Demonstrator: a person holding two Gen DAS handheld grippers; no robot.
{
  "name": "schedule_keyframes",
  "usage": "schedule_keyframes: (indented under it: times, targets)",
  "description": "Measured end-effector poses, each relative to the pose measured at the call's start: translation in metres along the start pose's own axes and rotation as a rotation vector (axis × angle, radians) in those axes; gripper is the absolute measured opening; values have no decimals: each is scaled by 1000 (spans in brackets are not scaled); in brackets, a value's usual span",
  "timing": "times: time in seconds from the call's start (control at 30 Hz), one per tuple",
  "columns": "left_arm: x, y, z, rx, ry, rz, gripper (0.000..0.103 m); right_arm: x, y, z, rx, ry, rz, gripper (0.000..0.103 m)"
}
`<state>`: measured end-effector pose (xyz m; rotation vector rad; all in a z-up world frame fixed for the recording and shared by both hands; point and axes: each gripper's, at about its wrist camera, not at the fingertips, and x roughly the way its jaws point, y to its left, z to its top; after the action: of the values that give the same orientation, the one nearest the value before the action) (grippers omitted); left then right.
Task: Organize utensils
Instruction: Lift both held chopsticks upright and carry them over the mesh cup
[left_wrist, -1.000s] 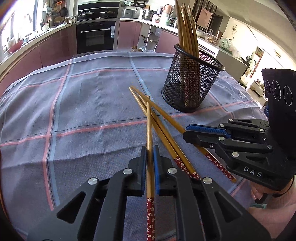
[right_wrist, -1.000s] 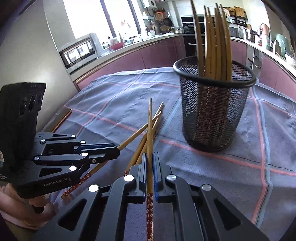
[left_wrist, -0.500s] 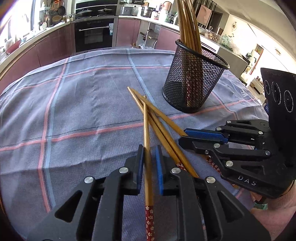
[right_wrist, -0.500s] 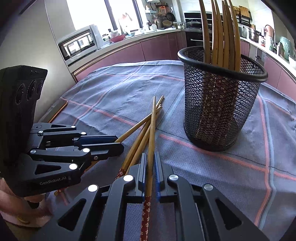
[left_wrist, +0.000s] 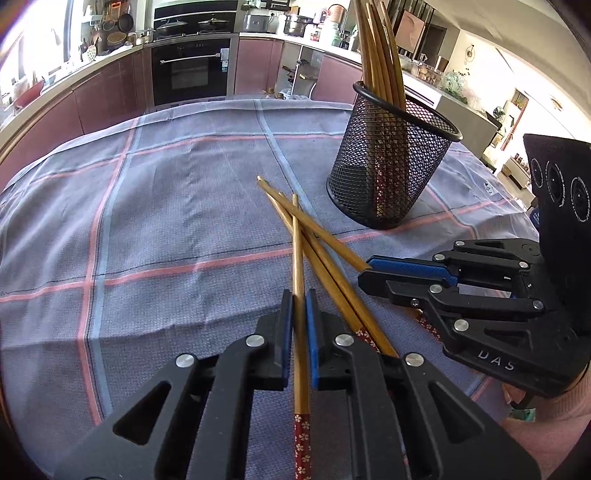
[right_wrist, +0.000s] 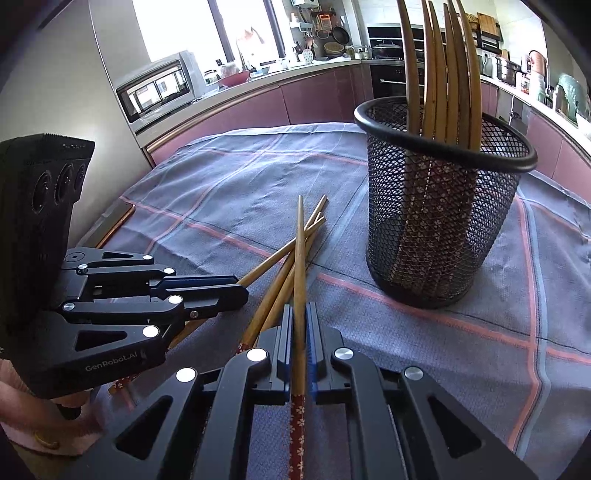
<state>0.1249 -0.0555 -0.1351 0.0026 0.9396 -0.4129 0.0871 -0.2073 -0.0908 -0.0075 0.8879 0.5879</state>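
Note:
My left gripper (left_wrist: 299, 306) is closing its jaws on a bamboo chopstick (left_wrist: 296, 243), and the blue pads press its shaft; the red flowered end points back at me. My right gripper (right_wrist: 300, 314) is likewise closing on another chopstick (right_wrist: 301, 251), pads pressing it. Each gripper shows in the other's view: the right gripper (left_wrist: 365, 273) low at the right, the left gripper (right_wrist: 242, 290) at the left. Two more loose chopsticks (left_wrist: 332, 280) lie crossed under the held ones. A black mesh cup (left_wrist: 388, 173) holding several upright chopsticks (left_wrist: 376, 44) stands beyond, to the right.
A blue-grey checked tablecloth (left_wrist: 166, 221) covers the table. A person's hand in a pink sleeve (left_wrist: 554, 424) holds the right gripper. Kitchen counters, an oven (left_wrist: 192, 70) and a microwave (right_wrist: 159, 92) stand beyond the table's far edge.
The left jaws stood slightly apart around the chopstick half a second ago and have closed on it again. Both grippers shifted only a little over the pile.

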Motion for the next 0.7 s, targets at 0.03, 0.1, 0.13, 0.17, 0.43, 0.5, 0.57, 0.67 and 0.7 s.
schedule_keyframes:
  times: [0.03, 0.1, 0.13, 0.17, 0.43, 0.5, 0.57, 0.67, 0.7]
  targets:
    - [0, 0, 0, -1, 0, -3, 8, -1, 0, 0, 1, -5, 1, 6]
    - [-1, 0, 1, -2, -4, -6, 8, -5, 0, 1, 0, -18, 2, 6]
    - [-2, 0, 1, -3, -6, -9, 8, -7, 0, 1, -1, -22, 5, 6]
    - [-4, 0, 1, -3, -9, -13, 8, -9, 0, 1, -2, -29, 6, 6]
    - [-19, 0, 5, -11, -42, -45, 8, -27, 1, 4, -8, -78, 16, 6]
    - [-25, 0, 7, -13, -55, -62, 8, -33, 1, 6, -9, -99, 21, 6]
    - [-32, -1, 10, -14, -69, -79, 8, -39, 3, 8, -17, -121, 18, 6]
    - [-43, -3, 13, -12, -92, -105, 8, -49, 3, 12, -19, -152, 18, 6]
    - [-46, -3, 14, -10, -100, -110, 8, -52, 3, 13, -19, -162, 17, 6]
